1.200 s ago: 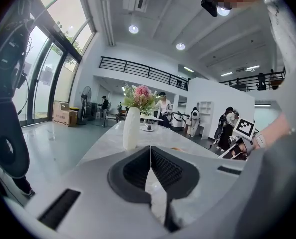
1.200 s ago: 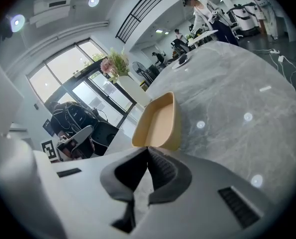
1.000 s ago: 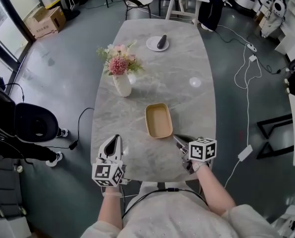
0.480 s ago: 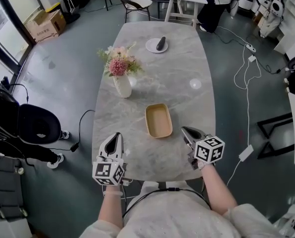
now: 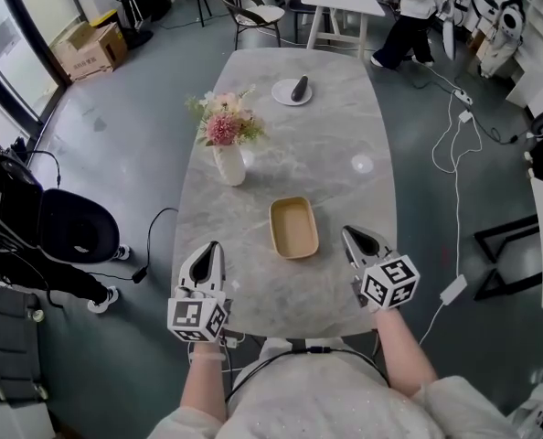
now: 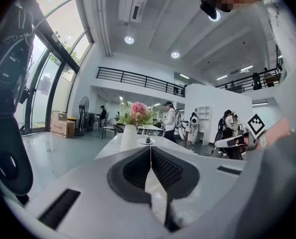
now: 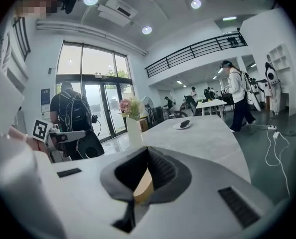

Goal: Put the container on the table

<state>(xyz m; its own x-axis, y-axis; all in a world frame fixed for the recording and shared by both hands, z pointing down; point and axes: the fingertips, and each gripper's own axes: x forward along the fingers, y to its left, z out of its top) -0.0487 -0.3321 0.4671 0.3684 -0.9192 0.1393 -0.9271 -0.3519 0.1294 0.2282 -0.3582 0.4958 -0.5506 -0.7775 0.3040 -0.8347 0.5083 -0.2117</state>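
- Container (image 5: 293, 227): a shallow tan tray that lay flat on the grey marble tabletop (image 5: 299, 144), between the two hand-held grippers and nearer the right one. Judged from this, the placing was done.
- Left hand-held gripper (image 5: 211, 251): jaws together, nothing between them, well apart from the container.
- Right hand-held gripper (image 5: 352, 237): jaws together and empty, just beside the container but not touching it.
- Risk 1: a sideways sweep of the right hand-held gripper toward the centre could have struck the container's rim and pushed it across the smooth stone.
- Risk 2: any re-grasp attempted with the jaws together would have shoved the container rather than seized it.
- Risk 3: a long forward reach by the left hand-held gripper could have tipped the tall vase of flowers (image 5: 228, 163). This was unlikely at such separation.
- Head view only: the clear gap between the right hand-held gripper and the container, and the whole layout, including the far plate (image 5: 292, 92).
- Right gripper view only: the meeting of its pads, with a tan sliver of the container (image 7: 144, 185) beyond them, easily misread as a grip.
- Left gripper view only: its own closed pads, with the vase and plate aligned beyond. The container did not appear.
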